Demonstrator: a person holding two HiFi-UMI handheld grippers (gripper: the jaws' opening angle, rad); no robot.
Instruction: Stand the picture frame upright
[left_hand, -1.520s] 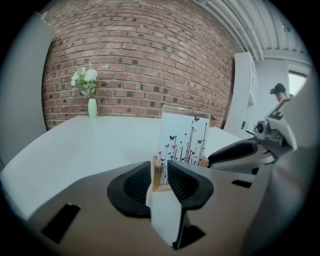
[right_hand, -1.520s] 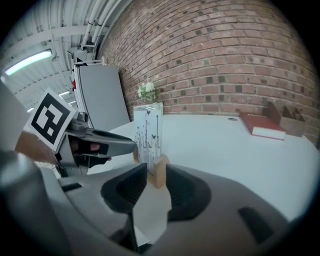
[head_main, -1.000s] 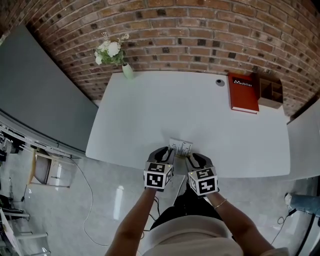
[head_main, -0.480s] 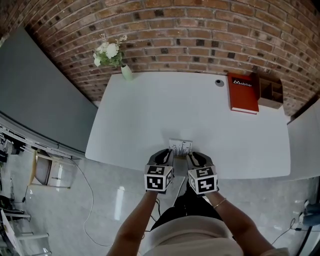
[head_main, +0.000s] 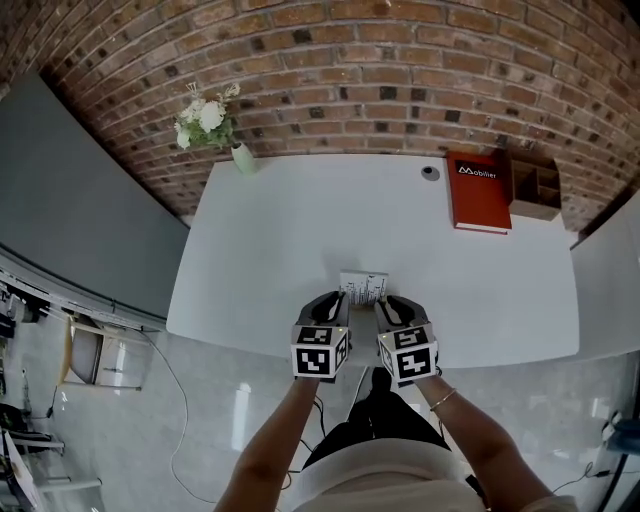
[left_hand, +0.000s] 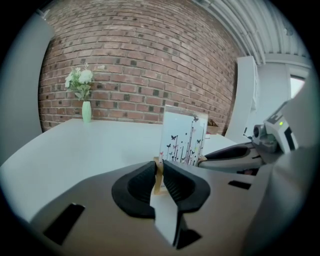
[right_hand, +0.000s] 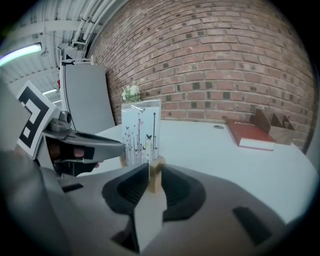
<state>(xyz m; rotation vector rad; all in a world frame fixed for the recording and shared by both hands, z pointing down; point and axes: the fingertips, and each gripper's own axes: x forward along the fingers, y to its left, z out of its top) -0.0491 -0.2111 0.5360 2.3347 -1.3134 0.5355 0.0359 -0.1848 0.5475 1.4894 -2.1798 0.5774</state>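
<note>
The picture frame (head_main: 362, 287) is a clear panel printed with butterflies and stems. It stands upright near the table's front edge on pale wooden feet. My left gripper (head_main: 335, 299) is at its left end. Its jaws have just been closing and now pinch the left wooden foot (left_hand: 158, 176) below the panel (left_hand: 183, 137). My right gripper (head_main: 390, 301) is at the right end. Its jaws have just been closing with the right wooden foot (right_hand: 155, 175) between the pads, which touch it. The panel (right_hand: 141, 131) rises just beyond them.
The white table (head_main: 280, 230) stands against a brick wall. A green vase of white flowers (head_main: 212, 120) is at its far left corner. A red book (head_main: 480, 190) and a wooden organiser (head_main: 538, 185) lie at the far right. A grey panel (head_main: 80, 200) stands to the left.
Both grippers have edged a little farther over the table with the frame between them. The frame stays upright.
</note>
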